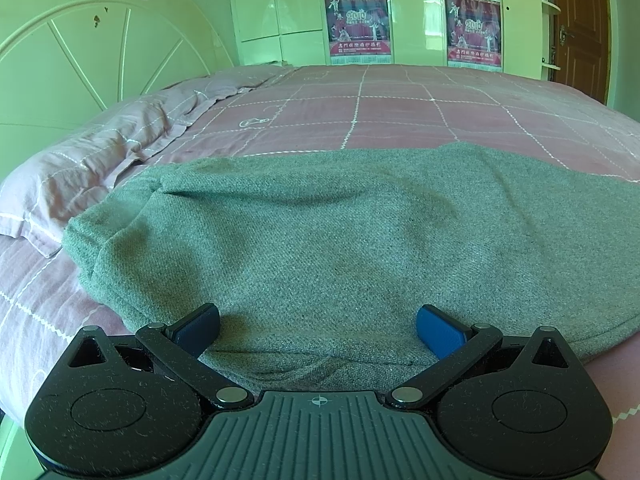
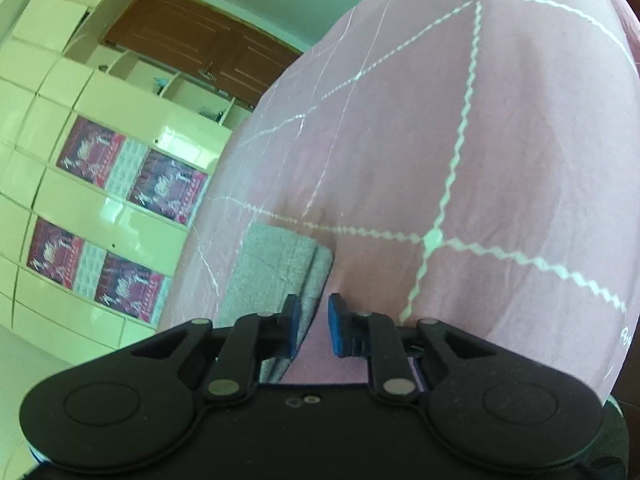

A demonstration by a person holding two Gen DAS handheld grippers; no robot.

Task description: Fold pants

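Grey knitted pants [image 1: 340,232] lie spread across the near part of a bed with a pink checked sheet [image 1: 400,108]. My left gripper [image 1: 318,326] is wide open, low over the near edge of the pants, its blue pads on either side of the cloth and holding nothing. In the right wrist view the camera is rolled sideways. A folded end of the grey pants [image 2: 276,276] lies on the pink sheet [image 2: 500,140]. My right gripper [image 2: 314,322] stands just beside that end with a narrow gap between its pads and nothing in it.
A pink pillow [image 1: 80,176] lies at the left by the pale headboard [image 1: 80,48]. A cream wardrobe with red posters [image 1: 356,24] stands behind the bed, a brown door [image 1: 580,20] to its right. The wardrobe [image 2: 100,184] also shows in the right wrist view.
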